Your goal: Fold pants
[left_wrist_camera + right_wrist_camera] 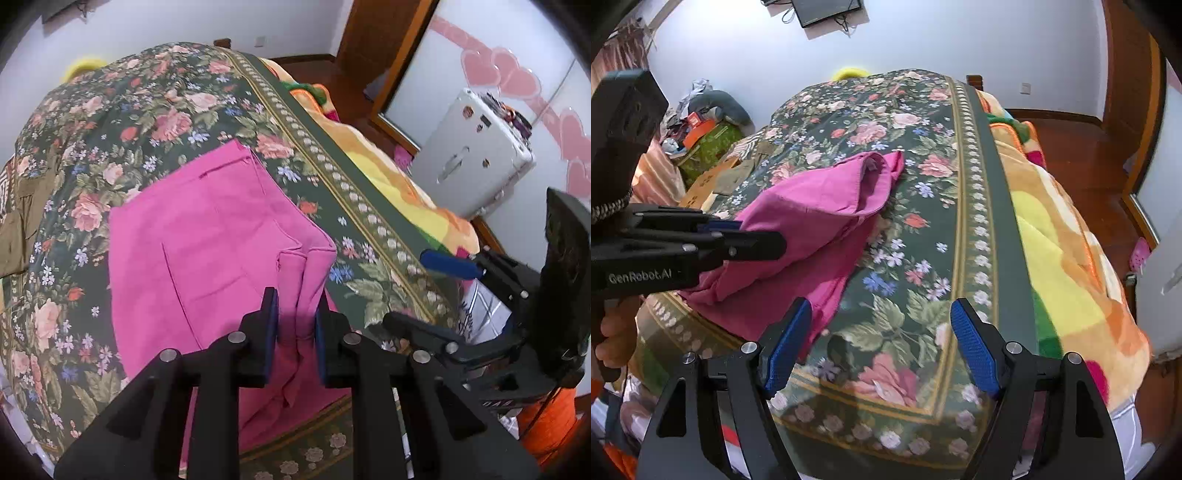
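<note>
Pink pants (207,236) lie partly folded on the floral bedspread (122,110). My left gripper (295,317) is shut on a bunched fold of the pants near the bed's near edge and lifts it a little. In the right wrist view the pants (812,210) drape up from the bed to the left gripper (753,236) at the left. My right gripper (881,343) is open and empty, above the bedspread (905,266) just right of the pants. It also shows in the left wrist view (461,266) at the right.
A yellow and orange blanket (1052,236) hangs along the bed's right side. A silver case (476,155) stands on the floor by the glass door. Olive cloth (18,221) lies at the bed's left. Clutter is piled at the far left (701,136).
</note>
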Motion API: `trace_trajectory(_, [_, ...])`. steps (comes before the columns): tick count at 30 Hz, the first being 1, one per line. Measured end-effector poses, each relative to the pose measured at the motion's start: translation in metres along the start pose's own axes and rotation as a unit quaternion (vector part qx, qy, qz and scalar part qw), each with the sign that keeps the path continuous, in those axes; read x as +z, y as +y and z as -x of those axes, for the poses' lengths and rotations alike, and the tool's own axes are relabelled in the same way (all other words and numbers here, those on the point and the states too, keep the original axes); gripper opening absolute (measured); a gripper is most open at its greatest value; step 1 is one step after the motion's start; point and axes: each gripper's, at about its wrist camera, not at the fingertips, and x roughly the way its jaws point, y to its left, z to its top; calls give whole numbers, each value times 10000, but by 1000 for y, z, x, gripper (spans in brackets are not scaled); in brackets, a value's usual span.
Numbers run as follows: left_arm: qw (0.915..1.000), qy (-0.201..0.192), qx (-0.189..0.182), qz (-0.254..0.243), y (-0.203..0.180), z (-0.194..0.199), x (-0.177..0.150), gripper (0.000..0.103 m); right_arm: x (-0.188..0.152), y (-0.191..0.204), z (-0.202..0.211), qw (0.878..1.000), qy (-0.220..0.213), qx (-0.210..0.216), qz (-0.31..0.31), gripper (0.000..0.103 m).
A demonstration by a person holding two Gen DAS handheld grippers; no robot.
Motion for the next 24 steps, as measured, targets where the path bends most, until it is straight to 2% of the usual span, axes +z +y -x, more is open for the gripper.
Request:
trace_trajectory(1, [10000, 72, 11, -39, -1, -1, -1, 30, 0, -1, 1, 10000, 1, -11, -15, 75])
trace_trajectory(2, [9998, 166, 4, -61, 0, -2, -2, 49, -1, -3, 2, 10000, -6, -21, -42, 75])
trace_trajectory(4, [9999, 144, 24, -29, 4, 2, -3, 70, -1, -2, 6, 9999, -41, -17, -92, 75])
trace_trajectory(9, [9990, -289, 340, -21, 20, 33, 0, 73, 5, 7, 20, 9995, -303, 14, -43, 75])
trace_trajectory(10, [9985, -357, 413, 41, 27, 38, 1, 77, 8, 11, 23, 9993, -370, 32, -11, 75])
trace_trajectory(15, [9914, -618, 1110, 297, 72, 53, 11, 80, 21, 26, 24, 9981, -563, 244, 26, 75])
trace_trajectory(20, [9872, -455, 1448, 482, 120, 43, 30, 80, 25, 36, -8, 9990, -323, 317, 51, 75])
trace_trajectory(24, [9864, -110, 1611, 322, 142, 16, 49, 80, 16, 35, -38, 9998, 38, 156, 120, 75])
